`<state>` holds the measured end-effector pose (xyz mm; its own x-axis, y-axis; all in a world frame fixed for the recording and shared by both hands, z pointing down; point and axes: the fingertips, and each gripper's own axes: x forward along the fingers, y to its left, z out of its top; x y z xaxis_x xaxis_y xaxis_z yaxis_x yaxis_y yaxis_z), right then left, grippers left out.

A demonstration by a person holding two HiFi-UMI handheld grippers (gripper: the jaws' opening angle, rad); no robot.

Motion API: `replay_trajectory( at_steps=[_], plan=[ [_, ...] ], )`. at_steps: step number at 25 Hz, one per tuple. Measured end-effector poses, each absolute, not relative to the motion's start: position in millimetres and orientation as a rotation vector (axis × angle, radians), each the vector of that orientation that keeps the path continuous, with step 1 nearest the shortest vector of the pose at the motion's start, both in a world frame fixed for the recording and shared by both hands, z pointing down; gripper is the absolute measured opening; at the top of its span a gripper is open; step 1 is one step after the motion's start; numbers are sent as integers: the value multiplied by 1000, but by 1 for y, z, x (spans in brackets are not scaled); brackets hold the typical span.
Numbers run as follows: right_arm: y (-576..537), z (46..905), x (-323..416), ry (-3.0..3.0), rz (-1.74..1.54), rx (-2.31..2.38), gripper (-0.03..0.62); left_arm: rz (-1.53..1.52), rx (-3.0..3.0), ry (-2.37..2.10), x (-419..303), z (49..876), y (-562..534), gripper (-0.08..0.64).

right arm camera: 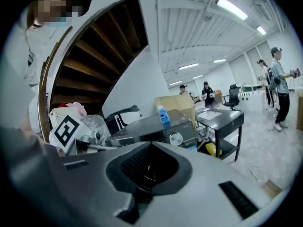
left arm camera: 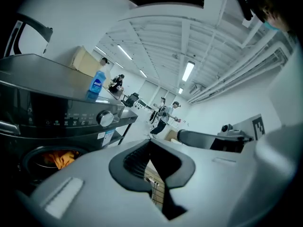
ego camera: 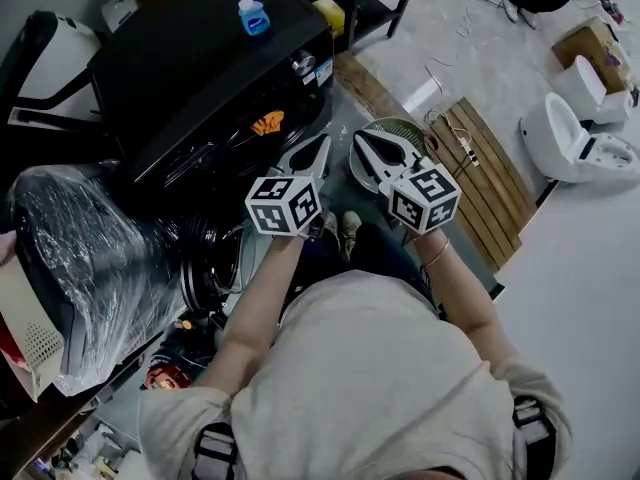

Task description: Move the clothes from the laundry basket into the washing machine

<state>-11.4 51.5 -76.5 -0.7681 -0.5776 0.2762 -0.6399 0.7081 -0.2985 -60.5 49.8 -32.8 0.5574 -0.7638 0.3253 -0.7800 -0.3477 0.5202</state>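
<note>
Washing machine (ego camera: 200, 78): black front-loader. An orange garment (left arm camera: 59, 159) shows in its drum opening, down and left of the left tool (ego camera: 322, 144) tips in the left gripper view and just left of them in the head view. The drum is dark, so it can't be told whether more clothes lie behind it. The control knob (left arm camera: 105, 118) is on the panel above the opening. A blue bottle (ego camera: 252, 16) stands upright on the machine top, beyond the left tool.

Left tool: jaws together, pad against pad. Right tool (ego camera: 360, 139): same, jaws together. The two are held side by side, near each other but apart. Tips point away from the person, marker cubes sit toward the body.

Under the right tool's tips is a round basket (ego camera: 400, 124) with a pale rim. The tool covers most of it, so its contents are not readable. To the right of the right tool a wooden slatted pallet (ego camera: 480, 173) lies on the floor, with white toilets (ego camera: 572, 140) beyond it.

Left of the left tool, close to the person, is a bulky item wrapped in clear plastic film (ego camera: 90, 248). Ahead of the right tool, past the machine, stands a black desk (right arm camera: 220, 119) with a lower shelf. A cardboard box (right arm camera: 173, 103) sits behind the machine. People (left arm camera: 165, 111) stand far down the hall ahead of the left tool.
</note>
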Motion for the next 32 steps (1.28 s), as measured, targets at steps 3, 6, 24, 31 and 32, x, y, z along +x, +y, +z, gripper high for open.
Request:
replay_trajectory(
  at_steps=[3, 6, 24, 31, 32],
  plan=[
    [53, -89, -12, -2764, 486, 977, 8, 21, 2214, -1246, -62, -52, 47, 9],
    [56, -96, -7, -2765, 453, 992, 8, 28, 2306, -1229, -57, -67, 49, 9],
    [67, -102, -8, -2767, 426, 961, 8, 219, 2419, -1252, -45, -67, 58, 9],
    [70, -101, -12, -2751, 398, 964, 8, 243, 2458, -1217, -44, -66, 61, 9],
    [70, -100, -12, -2747, 396, 968, 8, 243, 2455, -1215, -44, -66, 61, 9]
  ],
)
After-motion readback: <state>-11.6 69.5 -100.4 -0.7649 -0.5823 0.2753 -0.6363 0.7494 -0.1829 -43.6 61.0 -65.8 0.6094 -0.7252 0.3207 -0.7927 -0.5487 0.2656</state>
